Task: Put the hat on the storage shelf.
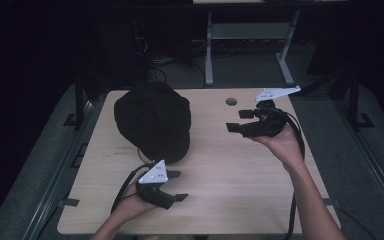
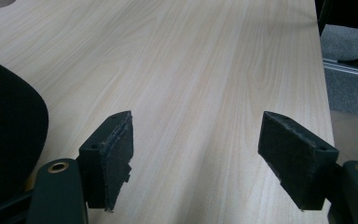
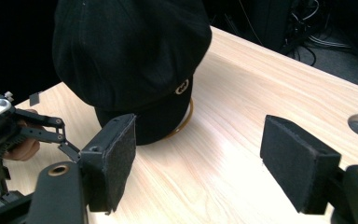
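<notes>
A black cap (image 1: 152, 120) lies on the left half of the light wooden table (image 1: 240, 170), toward the far side, with its brim turned to the person. In the right gripper view a small round metal badge (image 3: 182, 87) sits on the front of the cap, above the brim. The left gripper (image 1: 176, 185) is held near the front edge of the table, just beside the brim of the cap but not touching it; its jaws are spread wide with only bare wood between them. The right gripper (image 1: 240, 121) is held over the right side of the table, well apart from the cap, pointing to it, its jaws also wide apart and holding nothing. A round cable hole (image 1: 231, 101) is in the table near the far edge
</notes>
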The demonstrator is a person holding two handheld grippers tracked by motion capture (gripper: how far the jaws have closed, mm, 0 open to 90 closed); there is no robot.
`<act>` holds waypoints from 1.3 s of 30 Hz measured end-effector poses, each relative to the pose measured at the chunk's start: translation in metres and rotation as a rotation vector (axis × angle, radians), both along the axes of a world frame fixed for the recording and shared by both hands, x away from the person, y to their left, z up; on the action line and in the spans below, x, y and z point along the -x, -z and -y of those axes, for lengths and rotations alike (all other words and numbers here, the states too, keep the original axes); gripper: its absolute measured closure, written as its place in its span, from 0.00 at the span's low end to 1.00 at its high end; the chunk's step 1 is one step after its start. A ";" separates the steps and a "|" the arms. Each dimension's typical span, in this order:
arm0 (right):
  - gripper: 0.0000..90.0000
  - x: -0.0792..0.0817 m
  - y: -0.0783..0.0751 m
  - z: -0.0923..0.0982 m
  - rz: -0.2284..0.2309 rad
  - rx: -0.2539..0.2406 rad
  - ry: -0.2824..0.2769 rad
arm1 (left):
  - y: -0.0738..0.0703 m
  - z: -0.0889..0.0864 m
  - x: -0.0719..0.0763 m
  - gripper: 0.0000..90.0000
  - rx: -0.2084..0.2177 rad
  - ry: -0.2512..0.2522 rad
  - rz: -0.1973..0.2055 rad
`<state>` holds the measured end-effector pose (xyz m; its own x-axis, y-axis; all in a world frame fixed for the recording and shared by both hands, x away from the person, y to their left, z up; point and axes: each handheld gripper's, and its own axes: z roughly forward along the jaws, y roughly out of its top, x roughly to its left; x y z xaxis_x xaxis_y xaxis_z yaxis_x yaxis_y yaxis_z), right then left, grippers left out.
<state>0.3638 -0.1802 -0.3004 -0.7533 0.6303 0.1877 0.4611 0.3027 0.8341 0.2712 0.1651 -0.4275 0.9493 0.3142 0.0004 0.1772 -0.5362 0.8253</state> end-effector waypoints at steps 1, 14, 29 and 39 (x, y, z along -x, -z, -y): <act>0.29 0.001 0.002 0.004 -0.002 0.006 0.009 | 0.000 0.000 0.000 0.29 0.001 -0.001 0.002; 0.29 0.008 0.016 0.024 -0.018 -0.006 0.044 | 0.001 0.000 0.000 0.29 -0.004 -0.002 0.002; 0.29 0.018 0.034 0.046 -0.046 -0.008 0.076 | 0.002 0.000 -0.001 0.29 -0.008 -0.005 0.005; 0.29 0.030 0.046 0.067 -0.053 -0.015 0.113 | 0.003 0.001 -0.001 0.29 -0.011 -0.002 0.004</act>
<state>0.3340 -0.2473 -0.3459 -0.6661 0.7078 0.2351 0.5351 0.2340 0.8117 0.2724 0.1642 -0.4304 0.9486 0.3164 0.0077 0.1751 -0.5449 0.8200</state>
